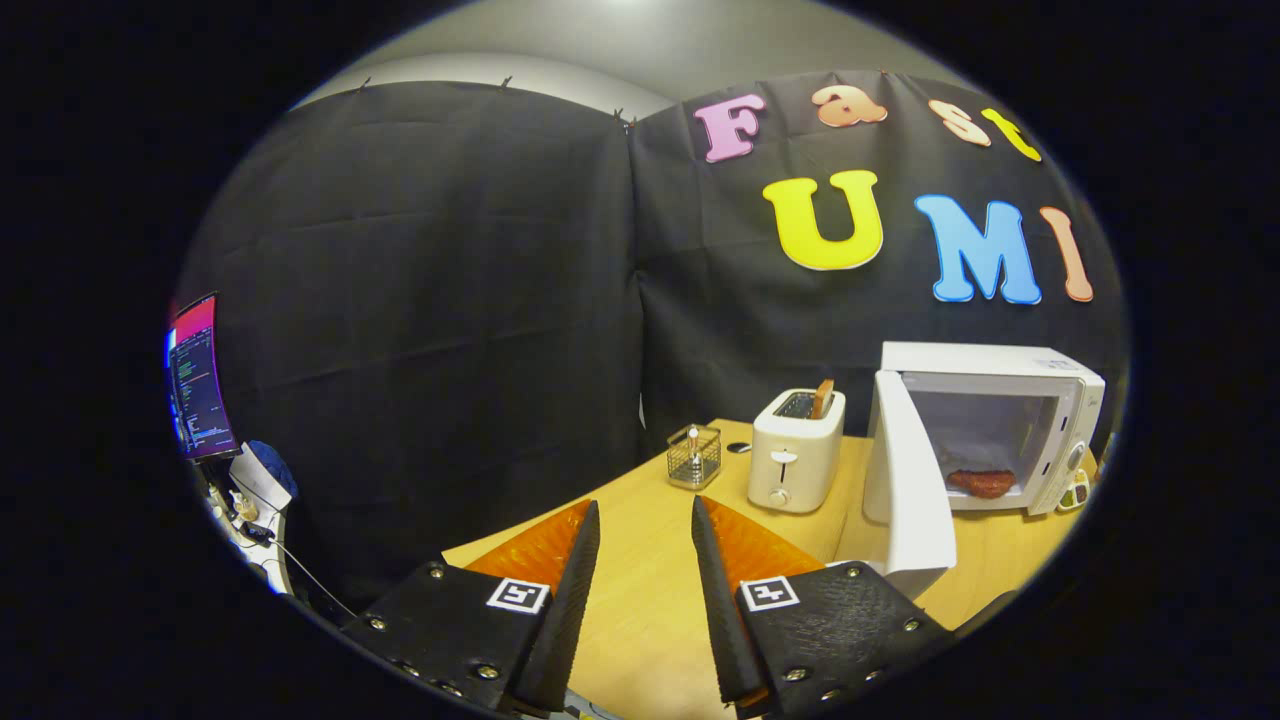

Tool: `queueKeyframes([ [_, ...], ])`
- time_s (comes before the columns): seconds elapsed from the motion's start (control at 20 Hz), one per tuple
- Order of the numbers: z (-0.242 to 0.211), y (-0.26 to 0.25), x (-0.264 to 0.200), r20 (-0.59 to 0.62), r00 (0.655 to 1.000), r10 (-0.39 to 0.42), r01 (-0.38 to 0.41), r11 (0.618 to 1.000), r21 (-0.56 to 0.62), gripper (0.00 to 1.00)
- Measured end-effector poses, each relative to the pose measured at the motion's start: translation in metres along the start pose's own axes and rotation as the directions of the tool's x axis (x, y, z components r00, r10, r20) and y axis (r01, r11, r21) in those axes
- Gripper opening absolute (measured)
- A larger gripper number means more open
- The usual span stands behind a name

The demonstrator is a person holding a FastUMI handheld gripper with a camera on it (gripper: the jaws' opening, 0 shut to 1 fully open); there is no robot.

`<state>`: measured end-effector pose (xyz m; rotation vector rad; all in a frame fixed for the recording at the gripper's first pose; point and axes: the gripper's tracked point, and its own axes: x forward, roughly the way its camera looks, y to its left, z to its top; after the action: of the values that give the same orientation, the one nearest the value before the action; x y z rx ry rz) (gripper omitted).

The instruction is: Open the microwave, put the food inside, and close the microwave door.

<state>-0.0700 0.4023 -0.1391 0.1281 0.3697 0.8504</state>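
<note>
Boxy white microwave [990, 425], door [908, 490] swung wide.
Lumpy reddish food [981, 483] inside; fingers [645, 570] spread, holding nothing, over smooth wooden tabletop [640, 600].

Mock kitchen in lab booth: my table [640, 590] carries microwave [1000, 430], toaster [797, 450]; black cloth walls [420, 300], monitor [198, 378] beside.

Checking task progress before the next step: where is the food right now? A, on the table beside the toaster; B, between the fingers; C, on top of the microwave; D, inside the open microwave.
D: the food lies inside the microwave, whose door stands open; the gripper fingers are apart and empty.
</note>
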Motion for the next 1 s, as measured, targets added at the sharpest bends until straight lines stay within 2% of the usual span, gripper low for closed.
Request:
queueKeyframes([
  [0.05,-0.009,-0.006,0.001,-0.024,1.000,-0.012,0.012,1.000,-0.001,0.55],
  [0.1,-0.010,-0.021,0.003,-0.031,0.998,-0.062,0.062,0.998,-0.010,0.39],
  [0.2,-0.024,-0.035,0.007,-0.062,0.995,-0.084,0.085,0.996,0.009,0.07],
  [0.3,-0.028,-0.045,0.009,-0.078,0.993,-0.091,0.093,0.995,0.023,0.07],
  [0.4,-0.026,-0.049,0.001,-0.072,0.994,-0.084,0.087,0.995,0.041,0.01],
  [0.55,-0.028,-0.068,-0.007,-0.080,0.988,-0.133,0.134,0.991,0.004,0.01],
  [1.0,-0.029,-0.152,-0.035,-0.106,0.963,-0.250,0.256,0.966,0.045,0.01],
])
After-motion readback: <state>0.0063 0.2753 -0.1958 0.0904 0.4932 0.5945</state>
